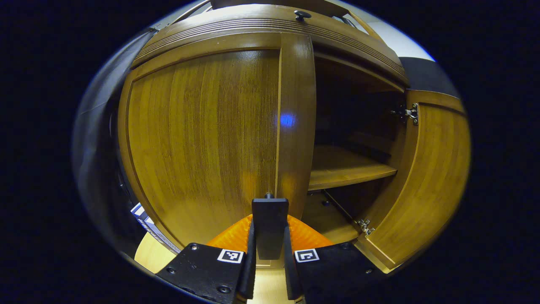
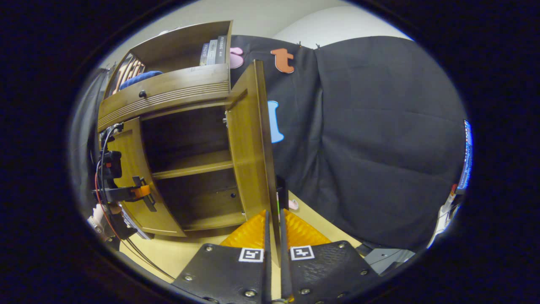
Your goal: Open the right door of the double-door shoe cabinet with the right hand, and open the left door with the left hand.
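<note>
Gripping left door handle (image 1: 270, 228) | right door (image 1: 426, 177) open | shelf (image 1: 346, 169) bare

Books (image 2: 213, 51) upright atop; black cloth (image 2: 379, 139) beside

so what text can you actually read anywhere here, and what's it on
Nothing readable.
book spines on top of the shoe cabinet: print too small to read
square tags on the left gripper and right gripper: coded patterns, no words
</note>
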A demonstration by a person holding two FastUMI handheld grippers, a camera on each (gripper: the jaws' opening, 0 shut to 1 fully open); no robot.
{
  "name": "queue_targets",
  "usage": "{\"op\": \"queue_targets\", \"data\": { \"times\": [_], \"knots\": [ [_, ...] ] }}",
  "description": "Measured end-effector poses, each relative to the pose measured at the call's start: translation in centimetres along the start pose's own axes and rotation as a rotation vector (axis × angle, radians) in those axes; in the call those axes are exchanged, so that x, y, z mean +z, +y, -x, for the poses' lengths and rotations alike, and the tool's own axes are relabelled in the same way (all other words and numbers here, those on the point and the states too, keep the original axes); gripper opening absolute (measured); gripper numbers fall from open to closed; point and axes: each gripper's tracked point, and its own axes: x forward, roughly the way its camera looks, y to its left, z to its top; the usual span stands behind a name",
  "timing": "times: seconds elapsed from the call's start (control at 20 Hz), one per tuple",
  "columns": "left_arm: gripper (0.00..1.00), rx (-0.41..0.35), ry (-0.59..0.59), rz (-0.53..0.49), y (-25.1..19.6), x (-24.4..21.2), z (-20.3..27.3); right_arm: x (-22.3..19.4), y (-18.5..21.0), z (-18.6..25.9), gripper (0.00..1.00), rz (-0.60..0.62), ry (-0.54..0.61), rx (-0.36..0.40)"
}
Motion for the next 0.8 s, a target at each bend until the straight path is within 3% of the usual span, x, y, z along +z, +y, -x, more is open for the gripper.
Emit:
{"op": "queue_targets", "data": {
  "times": [0.4,0.8],
  "knots": [
    [0.3,-0.014,-0.002,0.009,0.5,-0.6,3.1,-1.0,2.7,-0.1,0.09,0.023,0.026,0.088],
    [0.3,-0.006,-0.009,0.047,1.8,-1.4,6.9,-1.5,7.3,-1.8,0.09,0.053,0.053,0.236]
  ]
}}
